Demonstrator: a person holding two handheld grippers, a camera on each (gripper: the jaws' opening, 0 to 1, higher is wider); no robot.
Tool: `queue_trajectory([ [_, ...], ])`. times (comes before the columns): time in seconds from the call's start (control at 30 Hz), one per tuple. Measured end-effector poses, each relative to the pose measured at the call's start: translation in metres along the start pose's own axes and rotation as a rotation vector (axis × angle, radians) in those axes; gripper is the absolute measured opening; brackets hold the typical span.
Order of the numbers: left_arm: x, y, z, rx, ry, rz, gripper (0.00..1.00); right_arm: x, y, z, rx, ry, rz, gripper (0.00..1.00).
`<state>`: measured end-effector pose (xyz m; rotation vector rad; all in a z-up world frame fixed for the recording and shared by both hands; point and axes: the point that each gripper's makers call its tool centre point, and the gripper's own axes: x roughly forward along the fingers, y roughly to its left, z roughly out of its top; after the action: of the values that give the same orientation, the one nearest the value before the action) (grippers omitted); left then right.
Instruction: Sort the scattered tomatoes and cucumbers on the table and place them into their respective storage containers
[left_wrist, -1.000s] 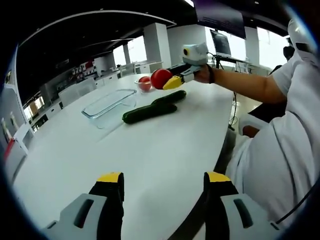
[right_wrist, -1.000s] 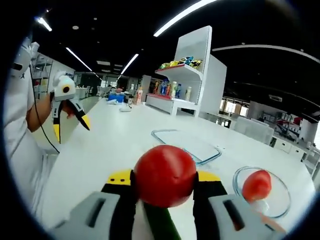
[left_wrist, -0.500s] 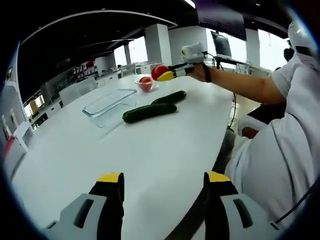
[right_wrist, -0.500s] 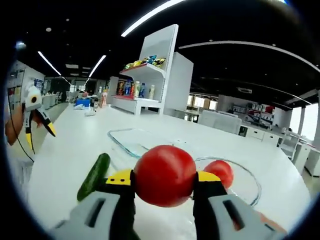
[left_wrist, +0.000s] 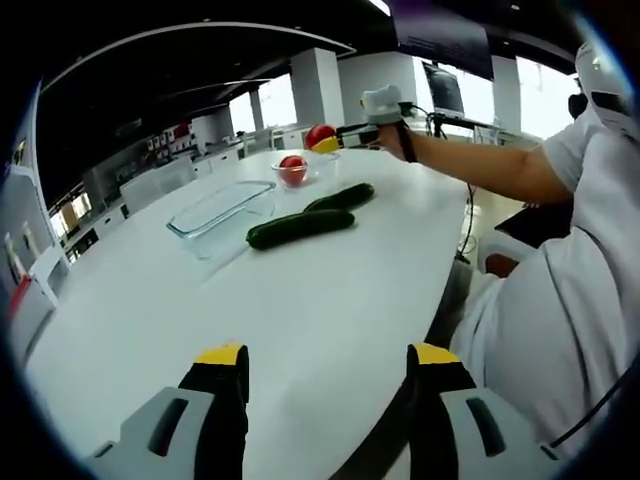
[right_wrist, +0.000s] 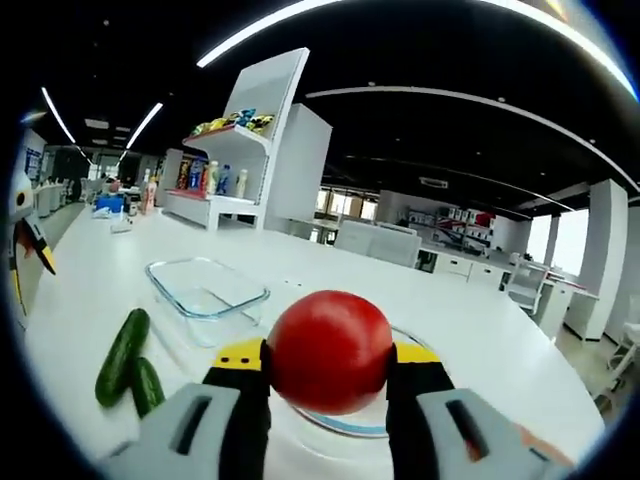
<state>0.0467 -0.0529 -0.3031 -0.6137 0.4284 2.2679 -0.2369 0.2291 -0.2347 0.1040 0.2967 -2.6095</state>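
**benchtop_dan:** Since half a second ago the right gripper (right_wrist: 328, 385) has carried its tomato (right_wrist: 329, 351) further out, so it now hangs right over the round glass bowl (left_wrist: 316, 176) at the far end of the table (left_wrist: 300, 320). In the left gripper view that bowl already has one tomato (left_wrist: 292, 168) inside. Jaws are clamped on both sides of the held tomato. Left gripper (left_wrist: 328, 385) sits low near the table edge, jaws spread, nothing between them.

**mara_k:** What could go wrong from here?

**benchtop_dan:** My guess: letting go from too high. A round tomato landing on the one already in there could bounce or roll over the rim (the bowl looks shallow). Releasing off-centre would do the same, and in the right gripper view the tomato itself hides most of the bowl, so aiming is partly blind.

**mara_k:** Anything else around?

**benchtop_dan:** Two cucumbers (left_wrist: 300, 226) lie end to end mid-table, just beside the rectangular glass dish (left_wrist: 222, 208), which looks empty. They aren't sorted yet. Nothing sits between the gripper and the bowl. Beyond the table there's a white shelf unit (right_wrist: 235, 160) with bottles, well apart from the work.
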Motion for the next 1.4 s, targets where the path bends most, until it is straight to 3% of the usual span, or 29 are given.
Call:
queue_trajectory([
  [0.3, 0.0, 0.003, -0.001, 0.004, 0.008, 0.007, 0.63, 0.009, -0.023, -0.009, 0.073, 0.019, -0.029, 0.44],
  [0.47, 0.001, 0.0, -0.001, 0.013, 0.008, 0.001, 0.63, 0.015, -0.035, -0.02, 0.067, 0.066, -0.073, 0.44],
  [0.63, 0.001, 0.003, -0.003, 0.012, 0.012, 0.008, 0.63, 0.025, -0.047, -0.026, 0.08, 0.086, -0.067, 0.44],
  [1.17, 0.004, 0.002, -0.003, 0.024, 0.022, 0.006, 0.63, 0.032, -0.048, -0.032, 0.068, 0.147, -0.047, 0.44],
  [1.4, 0.002, 0.004, -0.006, 0.018, 0.03, 0.015, 0.63, 0.034, -0.048, -0.037, 0.035, 0.219, -0.021, 0.44],
])
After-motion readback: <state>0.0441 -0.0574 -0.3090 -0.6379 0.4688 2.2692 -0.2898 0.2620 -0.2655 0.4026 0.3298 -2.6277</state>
